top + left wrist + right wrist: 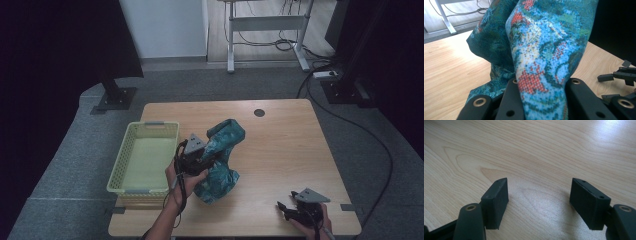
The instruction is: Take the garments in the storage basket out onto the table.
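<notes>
A teal patterned cloth [223, 157] with red and blue patches is bunched up near the middle of the wooden table [280, 145]. My left gripper [206, 159] is shut on a fold of it and holds part of it off the table. In the left gripper view the cloth [544, 50] fills the gap between the black jaws. My right gripper [284, 209] rests low at the table's front right corner. In the right gripper view that gripper [539, 200] stands open over bare wood with nothing between its fingers [495, 200].
A pale yellow-green plastic basket [125, 165] sits on the table's left side, just left of my left hand, and holds nothing. A dark round hole [259, 112] marks the table's far edge. The other gripper [621, 75] shows at the right in the left gripper view.
</notes>
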A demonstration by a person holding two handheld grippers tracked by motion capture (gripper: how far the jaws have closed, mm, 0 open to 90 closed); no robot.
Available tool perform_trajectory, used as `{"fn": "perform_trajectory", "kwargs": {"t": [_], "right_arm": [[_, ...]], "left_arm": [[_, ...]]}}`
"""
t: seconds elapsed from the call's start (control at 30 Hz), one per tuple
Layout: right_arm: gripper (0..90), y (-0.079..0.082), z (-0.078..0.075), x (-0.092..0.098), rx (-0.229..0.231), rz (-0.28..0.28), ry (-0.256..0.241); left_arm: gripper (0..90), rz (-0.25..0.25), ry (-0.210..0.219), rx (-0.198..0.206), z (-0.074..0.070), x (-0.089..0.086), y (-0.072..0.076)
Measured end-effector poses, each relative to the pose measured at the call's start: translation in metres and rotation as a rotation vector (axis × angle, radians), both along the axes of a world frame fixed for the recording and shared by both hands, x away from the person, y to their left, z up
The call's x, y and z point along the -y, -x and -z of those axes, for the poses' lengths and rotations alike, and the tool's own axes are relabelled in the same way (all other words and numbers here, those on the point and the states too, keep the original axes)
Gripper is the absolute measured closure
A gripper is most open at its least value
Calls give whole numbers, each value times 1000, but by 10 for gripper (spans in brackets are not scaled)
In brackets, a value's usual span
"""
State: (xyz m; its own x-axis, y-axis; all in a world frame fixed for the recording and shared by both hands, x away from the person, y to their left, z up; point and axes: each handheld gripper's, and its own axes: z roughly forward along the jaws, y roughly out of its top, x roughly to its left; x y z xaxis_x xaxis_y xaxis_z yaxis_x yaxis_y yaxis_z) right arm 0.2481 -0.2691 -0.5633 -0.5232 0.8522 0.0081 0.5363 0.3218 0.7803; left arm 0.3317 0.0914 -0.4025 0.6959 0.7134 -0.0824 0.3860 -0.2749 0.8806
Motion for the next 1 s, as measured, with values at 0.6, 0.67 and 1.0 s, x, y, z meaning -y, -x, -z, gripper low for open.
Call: {"fn": "perform_trajectory", "kwargs": {"t": [0.6,0.67,1.0], "right_arm": [[308,0,0,0,1,-2,0],[308,0,0,0,1,-2,0],[308,0,0,0,0,-3,0]], "left_arm": [[773,29,1,-12,7,20,0],[774,33,-2,-13,8,22,-1],[773,45,0,-20,12,33,0]]}}
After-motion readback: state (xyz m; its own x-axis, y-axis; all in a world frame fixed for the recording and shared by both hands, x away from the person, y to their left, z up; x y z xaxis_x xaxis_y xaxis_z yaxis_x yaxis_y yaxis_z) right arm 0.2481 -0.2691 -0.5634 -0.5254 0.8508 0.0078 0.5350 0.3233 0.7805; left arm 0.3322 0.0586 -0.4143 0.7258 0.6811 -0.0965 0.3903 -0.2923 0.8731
